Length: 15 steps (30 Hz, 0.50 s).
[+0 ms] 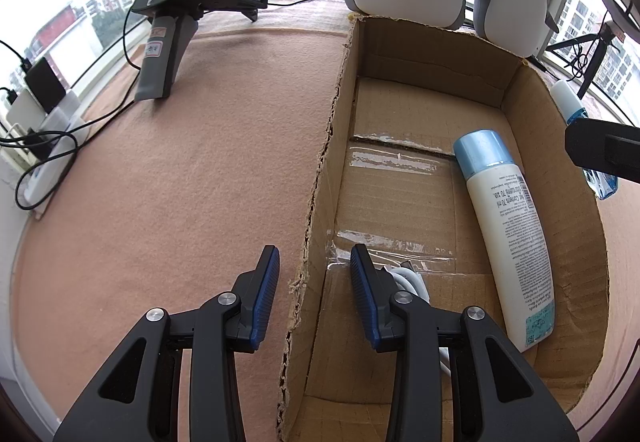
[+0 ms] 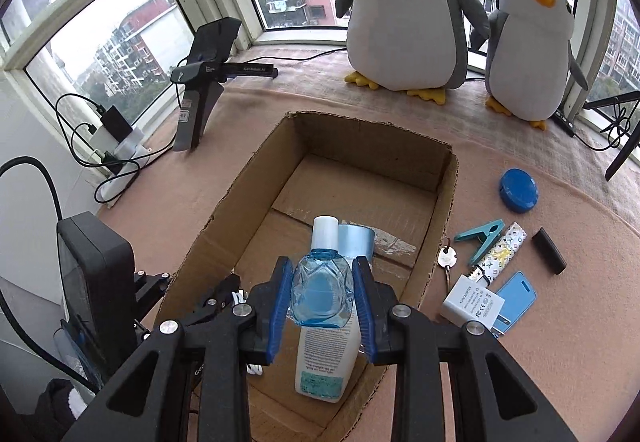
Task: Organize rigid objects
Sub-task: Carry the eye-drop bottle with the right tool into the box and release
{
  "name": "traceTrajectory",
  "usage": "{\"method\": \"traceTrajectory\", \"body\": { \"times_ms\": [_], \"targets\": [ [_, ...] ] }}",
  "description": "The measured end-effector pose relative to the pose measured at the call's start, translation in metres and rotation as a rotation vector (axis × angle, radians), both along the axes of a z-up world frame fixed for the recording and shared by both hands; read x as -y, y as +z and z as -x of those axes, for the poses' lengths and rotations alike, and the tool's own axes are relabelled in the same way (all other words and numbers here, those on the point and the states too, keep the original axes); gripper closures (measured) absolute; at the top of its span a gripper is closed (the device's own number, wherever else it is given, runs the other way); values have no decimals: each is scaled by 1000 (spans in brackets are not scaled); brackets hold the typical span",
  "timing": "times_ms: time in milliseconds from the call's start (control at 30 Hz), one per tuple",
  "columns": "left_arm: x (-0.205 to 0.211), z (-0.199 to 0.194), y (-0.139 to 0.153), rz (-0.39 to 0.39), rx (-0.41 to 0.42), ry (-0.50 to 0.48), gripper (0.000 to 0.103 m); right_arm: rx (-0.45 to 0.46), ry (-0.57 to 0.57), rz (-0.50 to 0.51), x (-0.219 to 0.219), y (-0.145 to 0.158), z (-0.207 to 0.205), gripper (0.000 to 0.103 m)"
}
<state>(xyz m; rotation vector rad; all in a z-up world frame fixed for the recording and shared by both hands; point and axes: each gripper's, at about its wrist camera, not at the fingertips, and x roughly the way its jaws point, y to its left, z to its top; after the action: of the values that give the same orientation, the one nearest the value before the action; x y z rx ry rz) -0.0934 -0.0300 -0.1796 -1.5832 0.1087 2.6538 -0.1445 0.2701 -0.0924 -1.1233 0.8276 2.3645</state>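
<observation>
Blue pads of the right gripper [image 2: 322, 296] squeeze a small clear blue bottle [image 2: 321, 288] between them, above the cardboard box [image 2: 448, 202]. Under the jaws a white bottle [image 2: 328, 358] lies in the box. The left gripper [image 1: 314, 298] is spread wide, holding nothing, with the box wall between its jaws.

The cardboard box [image 2: 448, 178] sits mid-table on the cloth [image 2: 208, 178], open side up; inside it, a tall bottle [image 2: 328, 358] lies along the right wall, with a coiled cable [image 1: 412, 282] at the near left. Right of the box lie a key [image 2: 446, 256], a charger [image 2: 472, 302], a card [image 2: 518, 292], a clothes peg [image 2: 480, 236], a patterned tube [image 2: 500, 250], a short bar [image 2: 549, 250] and, farther off, a round tin [image 2: 518, 190]; far behind stand two plush penguins [image 2: 404, 14]. A spare gripper [image 2: 208, 70] stands far left, a power strip [image 2: 120, 166] beside it at the table's left edge; a small bottle [image 2: 320, 282] hangs over the box's near end.
</observation>
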Motion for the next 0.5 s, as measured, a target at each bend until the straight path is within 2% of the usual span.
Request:
{"method": "traceTrajectory", "body": {
  "times_ms": [267,300,367,433,500],
  "targets": [
    [0,0,0,0,0,-1,67,-11,30,28,9,-2,13,75],
    [0,0,0,-1,0,-1,67,-13,27,24,9,-2,13,73],
    [0,0,0,-1,-1,-1,67,-18,15,18,9,0,11,51],
    [0,0,0,0,0,-1,67,-20,-7,10,7,1,9,46],
    [0,0,0,0,0,-1,67,-12,-29,14,3,1,6,46]
  ]
}}
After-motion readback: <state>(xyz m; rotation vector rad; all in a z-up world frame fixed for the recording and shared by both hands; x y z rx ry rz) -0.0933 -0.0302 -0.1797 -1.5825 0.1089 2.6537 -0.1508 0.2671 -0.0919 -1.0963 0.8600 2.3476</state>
